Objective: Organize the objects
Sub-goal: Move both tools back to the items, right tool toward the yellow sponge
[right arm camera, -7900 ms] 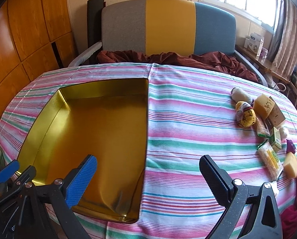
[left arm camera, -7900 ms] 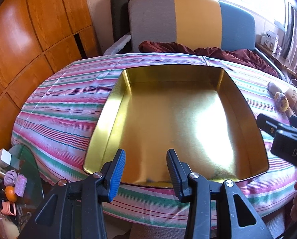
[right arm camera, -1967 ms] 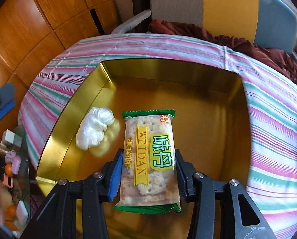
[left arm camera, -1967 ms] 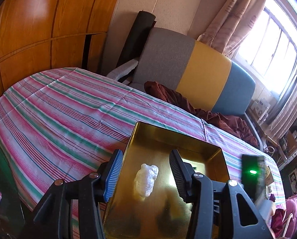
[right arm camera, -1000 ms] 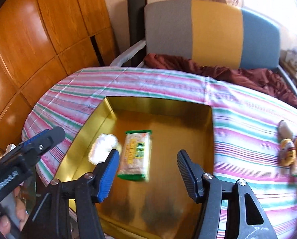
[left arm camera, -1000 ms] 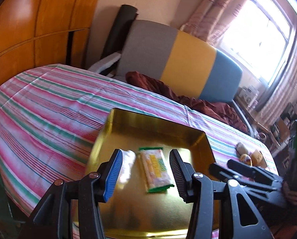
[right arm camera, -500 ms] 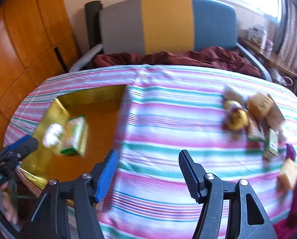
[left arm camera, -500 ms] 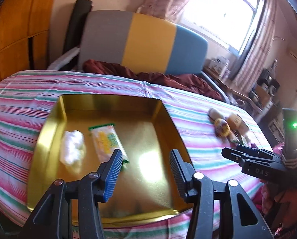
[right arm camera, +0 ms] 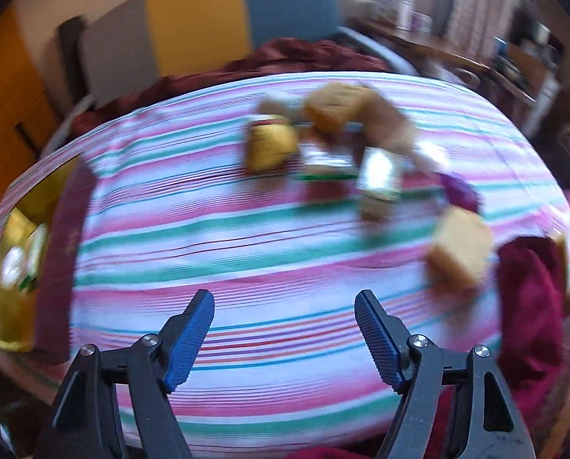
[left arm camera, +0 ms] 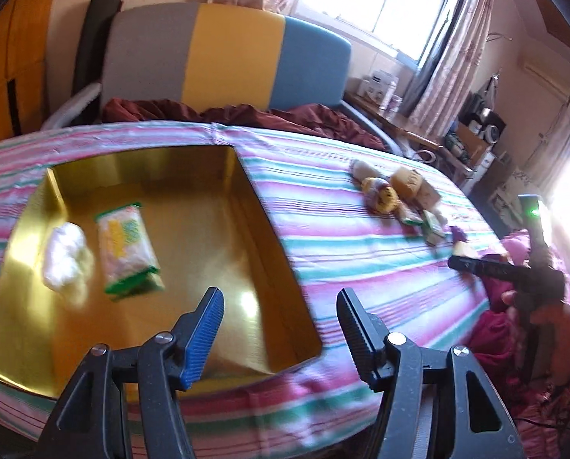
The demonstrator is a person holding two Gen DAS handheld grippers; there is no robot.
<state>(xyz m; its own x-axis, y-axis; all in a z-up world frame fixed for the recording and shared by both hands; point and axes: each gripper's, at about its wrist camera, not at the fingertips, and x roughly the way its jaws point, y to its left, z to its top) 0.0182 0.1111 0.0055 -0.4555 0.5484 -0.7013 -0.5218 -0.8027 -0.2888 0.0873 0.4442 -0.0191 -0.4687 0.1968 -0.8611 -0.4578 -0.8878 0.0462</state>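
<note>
Gold metal tray (left arm camera: pixel 269 237) holds cracker packet (left arm camera: pixel 126 244); remaining snack pile (right arm camera: pixel 346 153) sits well apart on striped worktop (right arm camera: pixel 246 267). My left claw (left arm camera: pixel 281 329) and right claw (right arm camera: pixel 285 332) have been opening, both empty. Blurred approach risks scattering packets.

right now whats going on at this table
A person is sorting snacks into a gold tray on a striped tablecloth. A cracker packet and a white wad already lie inside. Both the left gripper and right gripper, jaws just opening and empty, face the snack pile.
</note>
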